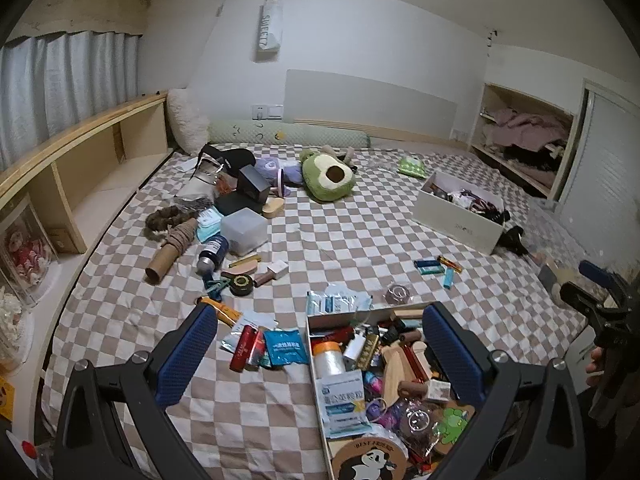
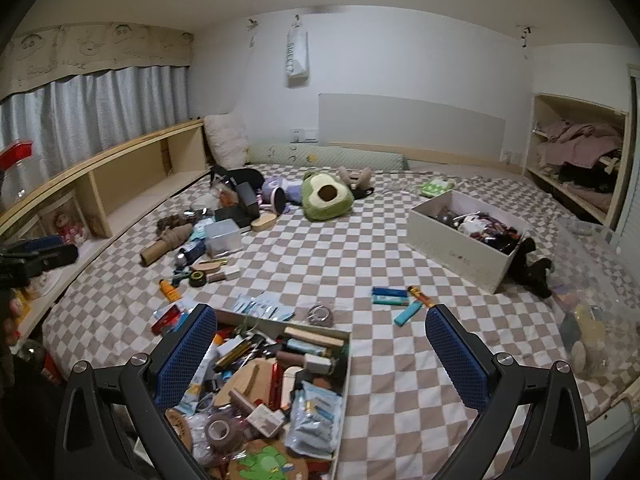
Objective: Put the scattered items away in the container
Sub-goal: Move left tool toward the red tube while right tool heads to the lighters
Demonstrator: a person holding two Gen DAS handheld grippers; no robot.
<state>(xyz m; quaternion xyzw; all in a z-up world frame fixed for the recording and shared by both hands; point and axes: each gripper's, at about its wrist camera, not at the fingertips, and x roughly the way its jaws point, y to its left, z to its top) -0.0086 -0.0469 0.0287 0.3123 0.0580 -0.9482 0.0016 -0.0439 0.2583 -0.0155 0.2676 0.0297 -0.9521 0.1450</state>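
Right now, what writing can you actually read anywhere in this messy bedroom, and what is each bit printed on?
"SWEET": white paper bag hanging on the wall.
"BEST FRIEND": round brown panda coaster in the near cardboard box.
Chinese characters, too blurred to read: white and blue medicine sachet and teal foil packet.
Faint logo, too blurred to read: white storage box.

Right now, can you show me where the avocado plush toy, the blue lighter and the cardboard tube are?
avocado plush toy (image 2: 326, 196): right wrist view, on its cream face beside the brown pit.
blue lighter (image 2: 407, 313): right wrist view, middle of its body.
cardboard tube (image 1: 161, 262): left wrist view, bare cardboard near the open end.
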